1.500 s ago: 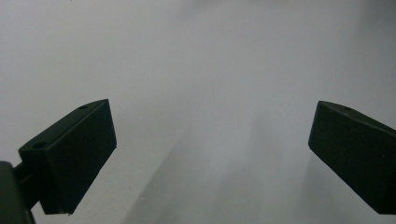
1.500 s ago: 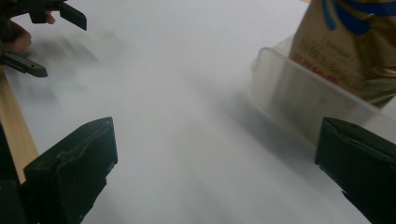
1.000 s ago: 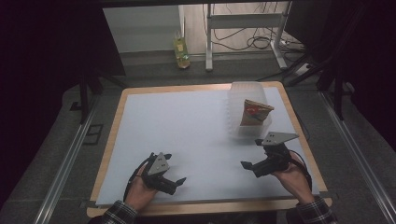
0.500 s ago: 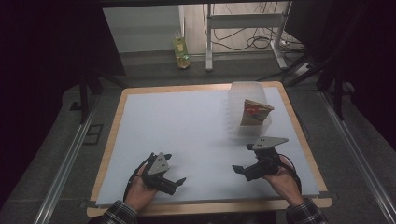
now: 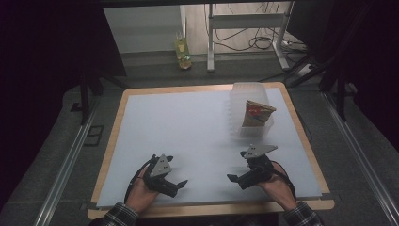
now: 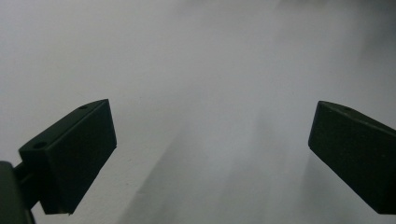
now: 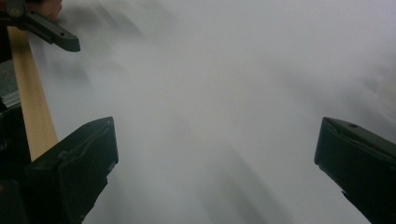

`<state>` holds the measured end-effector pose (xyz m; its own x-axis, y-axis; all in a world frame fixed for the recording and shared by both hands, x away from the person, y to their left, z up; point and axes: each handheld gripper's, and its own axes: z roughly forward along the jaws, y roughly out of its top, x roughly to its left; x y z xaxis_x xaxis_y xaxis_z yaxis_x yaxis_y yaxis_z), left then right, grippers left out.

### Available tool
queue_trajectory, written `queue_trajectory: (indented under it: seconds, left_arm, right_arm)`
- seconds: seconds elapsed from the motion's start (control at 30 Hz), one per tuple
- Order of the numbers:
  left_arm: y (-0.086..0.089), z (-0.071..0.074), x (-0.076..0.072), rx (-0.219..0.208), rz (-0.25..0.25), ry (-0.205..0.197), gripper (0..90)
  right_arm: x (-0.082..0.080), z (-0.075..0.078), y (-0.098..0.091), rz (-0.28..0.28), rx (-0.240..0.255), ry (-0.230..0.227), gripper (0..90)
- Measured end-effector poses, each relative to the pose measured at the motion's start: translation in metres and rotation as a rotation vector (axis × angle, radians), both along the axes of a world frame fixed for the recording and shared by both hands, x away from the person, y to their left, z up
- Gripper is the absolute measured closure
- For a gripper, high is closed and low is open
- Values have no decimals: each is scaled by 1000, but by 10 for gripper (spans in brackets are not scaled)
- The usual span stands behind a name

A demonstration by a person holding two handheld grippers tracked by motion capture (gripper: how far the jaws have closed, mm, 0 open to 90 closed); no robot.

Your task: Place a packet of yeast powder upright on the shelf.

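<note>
High view shows your two hands at the near edge of the table (image 5: 141, 122), which has a white top with a wooden border. Your left gripper (image 5: 173, 184) is at the near left part of the white surface, held in your left hand (image 5: 141, 197), and its jaws point toward the right. Your right gripper (image 5: 237, 180) is at the near right part, held in your right hand (image 5: 277, 188), and its jaws point toward the left, so both grippers face each other with bare table between them.

Left gripper view looks down on the white surface, and your left gripper (image 6: 210, 154) has its two black jaws wide apart with nothing between them. Right gripper view is blurred, but your right gripper (image 7: 215, 163) also has its jaws spread wide and holds nothing; the wooden edge (image 7: 32, 102) of the table runs at the left of that view, and your other gripper shows in the top left corner.

At the far right of the table stands a clear plastic container (image 5: 249, 94). A brown paper packet (image 5: 257, 114) with a red mark is leaning inside it, well apart from both grippers. Beyond the table, on the floor, stands a yellow bottle (image 5: 182, 51).
</note>
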<state>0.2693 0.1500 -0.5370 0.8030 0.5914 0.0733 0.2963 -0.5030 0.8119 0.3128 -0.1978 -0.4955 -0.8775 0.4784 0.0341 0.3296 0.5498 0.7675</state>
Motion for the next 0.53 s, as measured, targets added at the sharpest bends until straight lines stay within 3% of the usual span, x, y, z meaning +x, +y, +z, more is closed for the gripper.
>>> queue_trajectory:
  seconds: [0.4, 0.53]
  left_arm:
    - [0, -2, 1, 18, 4, 9, 11]
    - [3, -1, 2, 18, 12, 7, 12]
  right_arm:
    - [1, -27, 8, 41, -86, 29, 0]
    - [0, -30, 9, 50, -119, 15, 0]
